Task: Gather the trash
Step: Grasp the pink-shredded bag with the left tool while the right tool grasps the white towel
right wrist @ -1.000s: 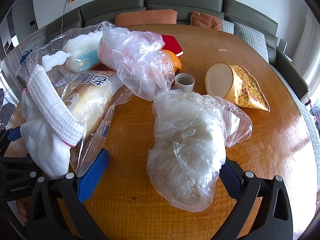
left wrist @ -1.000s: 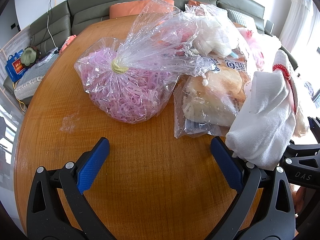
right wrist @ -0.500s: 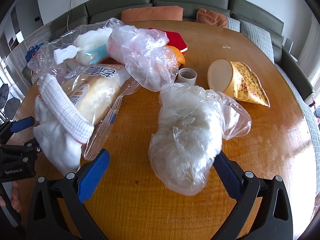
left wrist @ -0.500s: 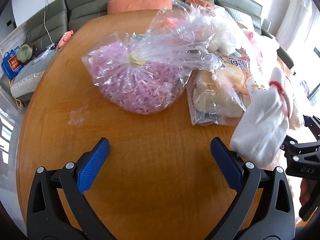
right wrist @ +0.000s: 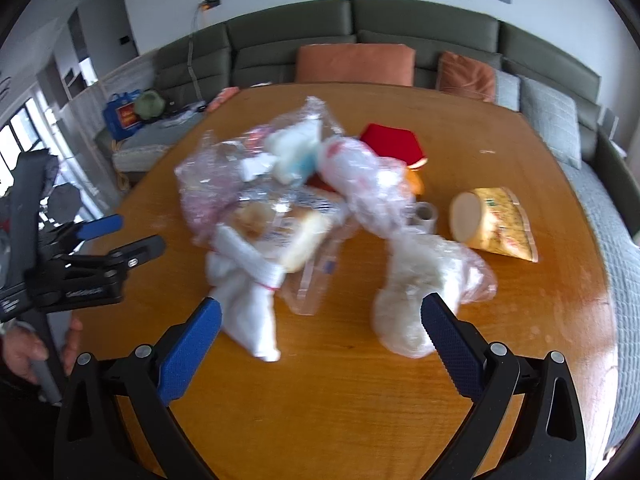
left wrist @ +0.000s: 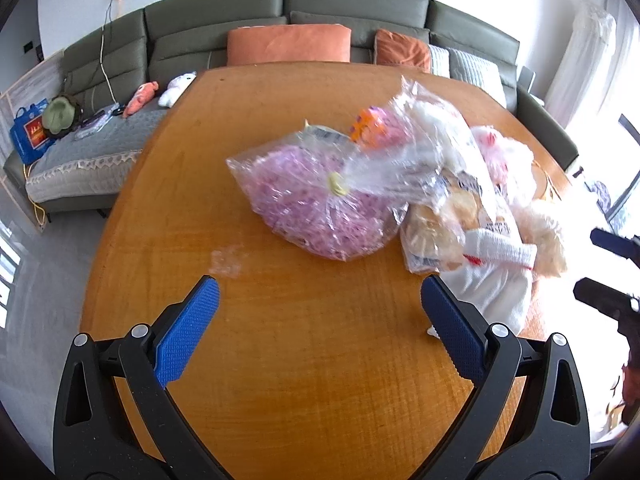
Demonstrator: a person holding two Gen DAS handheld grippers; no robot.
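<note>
A heap of trash lies on the round wooden table (left wrist: 280, 380). It holds a clear bag of pink shreds (left wrist: 316, 204), a bread wrapper (left wrist: 448, 224) and a white cloth with a red band (left wrist: 492, 280). In the right wrist view I see the cloth (right wrist: 244, 304), the bread wrapper (right wrist: 288, 236), a crumpled clear bag (right wrist: 416, 292), a yellow snack cone (right wrist: 496, 224), a small cup (right wrist: 424, 214) and a red item (right wrist: 390, 142). My left gripper (left wrist: 316, 312) is open and empty, short of the pink bag. My right gripper (right wrist: 320, 332) is open and empty, above the table in front of the heap.
A green sofa (left wrist: 320, 12) with orange cushions (left wrist: 288, 44) curves behind the table. Soft toys (left wrist: 160, 92) and a blue bag (left wrist: 30, 132) lie on its left part. The left gripper shows at the left of the right wrist view (right wrist: 80, 256).
Both grippers have pulled back and up from the heap, so the trash looks smaller and farther. Both stay open and empty. The trash has not moved.
</note>
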